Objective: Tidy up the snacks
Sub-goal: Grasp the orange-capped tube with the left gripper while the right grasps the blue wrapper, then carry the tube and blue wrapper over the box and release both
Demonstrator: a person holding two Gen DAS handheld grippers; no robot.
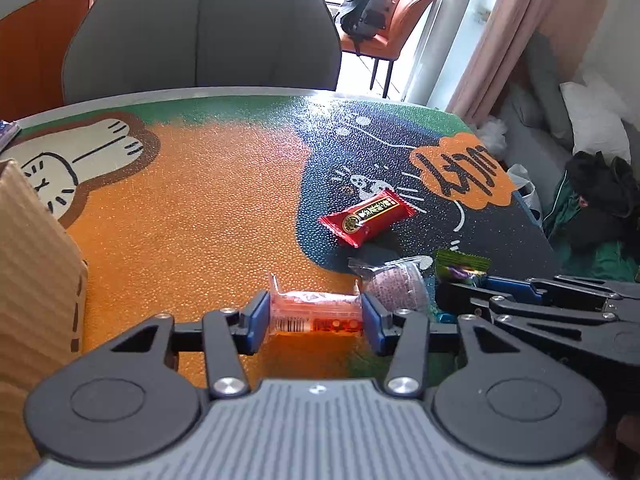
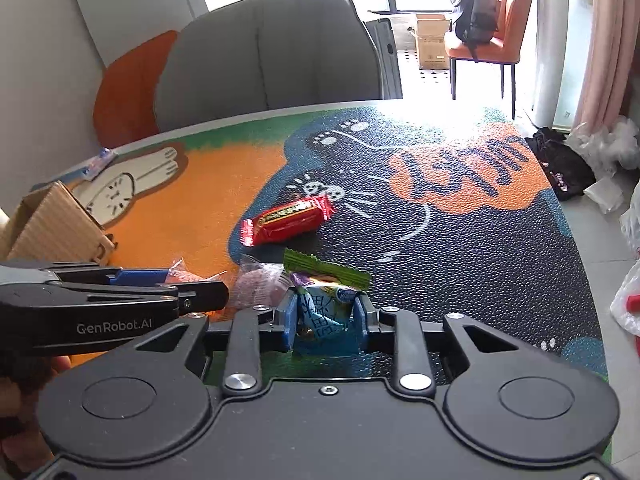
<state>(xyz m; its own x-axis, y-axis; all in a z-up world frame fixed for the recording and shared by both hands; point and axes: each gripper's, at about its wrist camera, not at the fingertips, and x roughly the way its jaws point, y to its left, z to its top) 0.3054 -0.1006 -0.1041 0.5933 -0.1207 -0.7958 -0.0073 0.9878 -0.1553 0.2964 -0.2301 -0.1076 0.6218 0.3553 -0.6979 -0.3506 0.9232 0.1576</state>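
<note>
Snacks split between two grips and the tabletop. Orange-red clear-wrapped roll clamped endwise between the left gripper fingers, pads on its crimped ends; likely to buckle or squirt out sideways if squeezed harder (soft wrapper, little flat surface to bear on). Light-blue packet pinched between the right gripper fingers, green zigzag-edged wrapper just beyond the tips and touching or overlapping it; could be dragged along or flicked off on lifting. Pink clear-wrapped snack lying between the two sets of fingers, just beside both; easily nudged by either one. Red wrapped bar farther ahead of the fingertips, apart from the rest, flat on the tabletop.

Two grippers close together, left one crossing just beside the right; risk of knocking linkages on any sideways move, jarring a packet loose. Corrugated cardboard box well to the left of the left fingers, presumably the destination; near wall tall, so a low carry could catch the roll on its rim. Grey chair beyond the far edge, out of play.
</note>
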